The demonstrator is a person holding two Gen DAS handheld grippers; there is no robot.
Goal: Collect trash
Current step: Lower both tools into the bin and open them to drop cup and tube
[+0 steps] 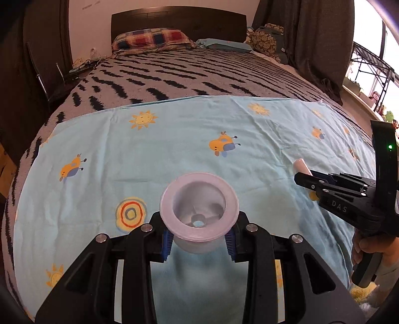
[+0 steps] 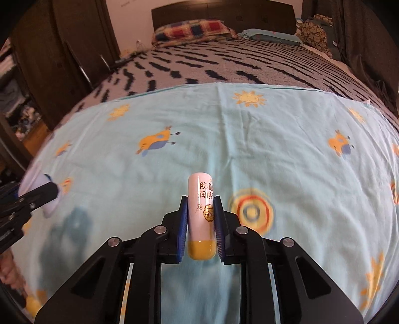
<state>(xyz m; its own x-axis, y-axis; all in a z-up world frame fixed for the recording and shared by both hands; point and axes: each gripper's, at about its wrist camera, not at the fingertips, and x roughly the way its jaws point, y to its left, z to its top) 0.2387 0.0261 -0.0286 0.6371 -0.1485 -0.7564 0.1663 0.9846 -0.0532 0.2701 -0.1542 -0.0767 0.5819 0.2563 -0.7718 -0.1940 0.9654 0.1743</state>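
My left gripper (image 1: 198, 236) is shut on a small pale lilac plastic cup (image 1: 198, 211), its open mouth facing the camera, held above the light blue printed cloth (image 1: 174, 149). My right gripper (image 2: 200, 229) is shut on a pink lip-balm tube (image 2: 200, 202) with a yellow base and a beehive print, held upright between the blue pads. In the left wrist view the right gripper (image 1: 303, 178) shows at the right with the tube's pink tip (image 1: 301, 165) sticking out. In the right wrist view the left gripper (image 2: 37, 194) with the cup (image 2: 32, 182) is blurred at the left edge.
The cloth lies over a bed with a grey and black patterned blanket (image 1: 174, 74). A plaid pillow (image 1: 152, 38) and a dark headboard (image 1: 178, 21) are at the far end. A dark wardrobe (image 2: 74, 44) stands left; curtains (image 1: 319, 44) and a window shelf (image 1: 374, 72) are right.
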